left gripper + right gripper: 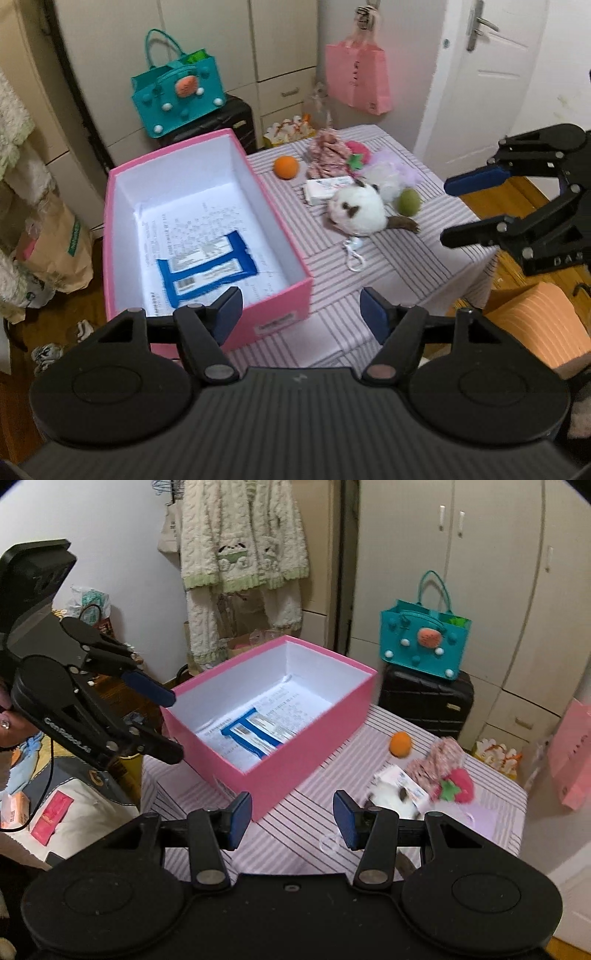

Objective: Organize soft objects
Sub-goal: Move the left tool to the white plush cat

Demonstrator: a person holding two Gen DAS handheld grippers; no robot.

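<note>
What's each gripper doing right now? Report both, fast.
Left gripper: open, nothing between its pads.
Right gripper: open, holding nothing.

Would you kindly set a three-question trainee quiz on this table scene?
1. True or false: the pink box holds a blue-and-white packet.
2. Which ball lies nearer the box: A, the orange ball; B, the green ball?
3. Fill in: both the left gripper and right gripper have ____ between their jaws.

Key: 1 true; 2 A; 3 nothing.
</note>
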